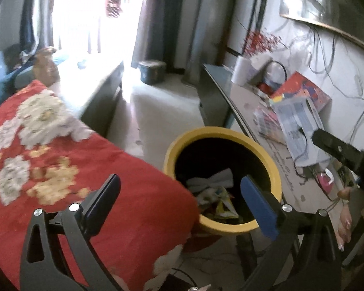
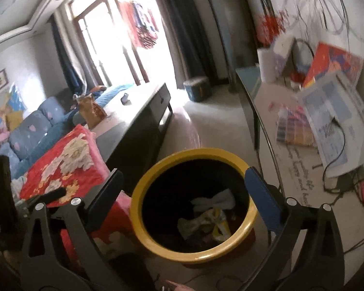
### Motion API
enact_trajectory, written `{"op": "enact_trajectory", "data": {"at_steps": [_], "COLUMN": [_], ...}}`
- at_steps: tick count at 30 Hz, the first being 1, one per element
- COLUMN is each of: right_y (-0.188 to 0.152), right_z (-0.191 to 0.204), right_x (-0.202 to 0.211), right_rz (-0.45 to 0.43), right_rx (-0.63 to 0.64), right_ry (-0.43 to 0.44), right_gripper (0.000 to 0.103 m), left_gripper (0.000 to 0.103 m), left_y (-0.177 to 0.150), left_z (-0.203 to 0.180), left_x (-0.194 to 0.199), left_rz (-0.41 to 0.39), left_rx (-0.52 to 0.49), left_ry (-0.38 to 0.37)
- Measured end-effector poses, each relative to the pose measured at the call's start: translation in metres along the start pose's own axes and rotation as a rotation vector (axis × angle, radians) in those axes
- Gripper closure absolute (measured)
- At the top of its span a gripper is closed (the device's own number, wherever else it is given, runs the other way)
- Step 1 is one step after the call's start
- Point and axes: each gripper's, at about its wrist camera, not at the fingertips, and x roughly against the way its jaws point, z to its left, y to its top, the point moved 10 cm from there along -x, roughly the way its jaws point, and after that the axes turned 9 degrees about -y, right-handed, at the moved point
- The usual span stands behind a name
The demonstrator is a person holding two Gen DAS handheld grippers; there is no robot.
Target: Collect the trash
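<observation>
Progress: I judge the drop done, wrappers and crumpled tissue (image 2: pixel 213 200) lie at the bottom of the yellow bin (image 2: pixel 143 189) | tools: my left gripper (image 1: pixel 182 203) and right gripper (image 2: pixel 184 194) both gape wide, nothing between the jaws | left: I see clutter on the side table (image 1: pixel 274 160), unclear if any is trash.

The yellow bin (image 2: pixel 194 206) stands on the floor with its round mouth uncovered, so the way down into it is free; crumpled wrappers (image 2: pixel 206 218) lie only at the bottom. A red flowered blanket (image 1: pixel 72 169) crowds its left rim, touching it, and a cluttered glass table (image 2: pixel 291 169) hems in its right. Beyond the bin, bare floor (image 2: pixel 206 126) runs between a dark cabinet (image 2: pixel 143 126) and the table.
</observation>
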Motion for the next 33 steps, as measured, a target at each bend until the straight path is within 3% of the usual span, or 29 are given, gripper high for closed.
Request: {"op": "enact_trajectory", "data": {"at_steps": [9, 19, 26, 33], "right_y": [-0.006, -0.013, -0.033, -0.041], "right_z": [0.054, 0.094, 0.117, 0.129], "right_x": [0.046, 0.086, 0.102, 0.106], "right_rz": [-0.2, -0.388, -0.447, -0.46], "right_rx": [0.137, 0.181, 0.193, 0.208], "right_ry": [-0.019, -0.007, 0.034, 0.049], "right_gripper": [0.011, 0.011, 0.011, 0.011], "left_gripper": [0.007, 0.007, 0.007, 0.007], "left_y": [-0.006, -0.028, -0.046, -0.059], "left_z": [0.039, 0.072, 0.095, 0.104], "left_x": [0.068, 0.131, 0.169, 0.185], "left_rz": [-0.109, -0.207, -0.27, -0.295], "left_rx": [0.038, 0.071, 0.087, 0.091], "left_ry": [0.109, 0.206, 0.303, 0.326]}}
